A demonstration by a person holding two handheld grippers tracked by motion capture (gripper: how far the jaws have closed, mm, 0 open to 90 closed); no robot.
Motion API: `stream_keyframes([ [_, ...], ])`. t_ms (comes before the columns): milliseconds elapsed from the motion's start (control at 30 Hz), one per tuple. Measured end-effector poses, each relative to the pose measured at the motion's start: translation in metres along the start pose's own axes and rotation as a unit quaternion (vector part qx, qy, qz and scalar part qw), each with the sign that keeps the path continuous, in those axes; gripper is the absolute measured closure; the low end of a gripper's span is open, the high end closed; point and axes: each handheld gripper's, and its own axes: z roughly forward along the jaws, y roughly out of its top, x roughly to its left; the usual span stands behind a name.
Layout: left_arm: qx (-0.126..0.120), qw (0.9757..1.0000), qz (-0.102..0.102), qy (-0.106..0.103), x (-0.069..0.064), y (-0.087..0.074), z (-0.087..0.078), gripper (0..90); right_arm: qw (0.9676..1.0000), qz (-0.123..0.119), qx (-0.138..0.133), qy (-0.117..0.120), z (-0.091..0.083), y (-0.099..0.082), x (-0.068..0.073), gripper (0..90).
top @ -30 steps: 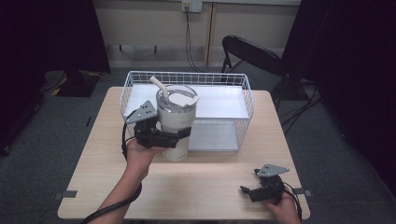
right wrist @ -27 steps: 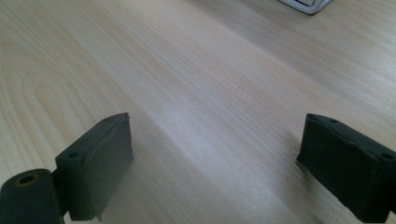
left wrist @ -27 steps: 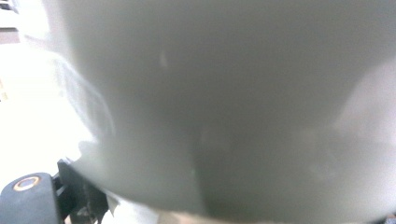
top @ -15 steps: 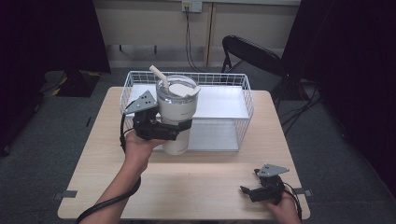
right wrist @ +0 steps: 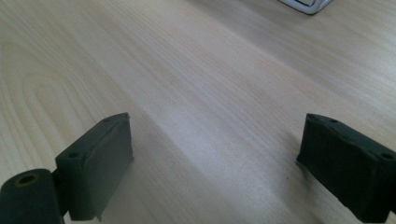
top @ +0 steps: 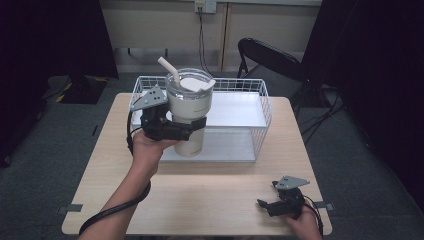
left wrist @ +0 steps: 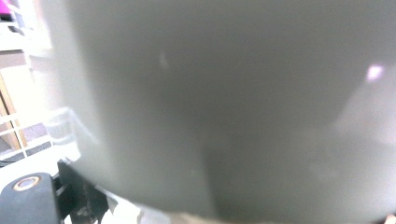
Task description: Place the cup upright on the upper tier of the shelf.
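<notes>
Above the table's far half: the tall cream-white insulated tumbler with a clear lid and a white straw [top: 189, 114] is held off the light wooden table [top: 100, 200], in front of the white wire basket [top: 265, 107].
Left gripper: the black two-jaw left gripper [top: 192, 127] is clamped round the tumbler's body at about mid-height, from the person's left; a grip on the widest, straight part is judged to keep so tall a thing from tipping.
Tumbler pose: kept upright, lid and straw on top, presumably so that nothing inside is spilled.
Left gripper view: the tumbler's pale grey wall [left wrist: 224, 102] is seen pressed close against the camera, blurred, which fits a firm hold.
Right gripper: the black two-jaw right gripper [top: 265, 204] is rested near the table's near right corner, well apart from the tumbler, with its jaws spread wide over bare wood and nothing between them; it is judged to be parked out of the way.
Basket: its floor is lined with a white tray [top: 235, 107], and it is judged the likely place for the tumbler.
</notes>
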Motion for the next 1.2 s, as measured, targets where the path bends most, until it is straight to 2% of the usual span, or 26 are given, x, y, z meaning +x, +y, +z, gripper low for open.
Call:
stream_keyframes([
  [267, -0.006, 1.0, -0.007, 0.003, 0.003, 0.011, 0.001, 9.6, 1.0, 0.0, 0.0, 0.0, 0.0, 0.0, 0.0, 8.9],
  [667, -0.005, 0.9999, -0.001, 0.015, 0.011, 0.029, 0.004, 9.6, 1.0, 0.0, 0.0, 0.0, 0.0, 0.0, 0.0, 8.9],
  [1200, -0.008, 0.9996, 0.0, 0.028, 0.018, 0.04, 0.018, 9.6, 1.0, 0.0, 0.0, 0.0, 0.0, 0.0, 0.0, 8.9],
])
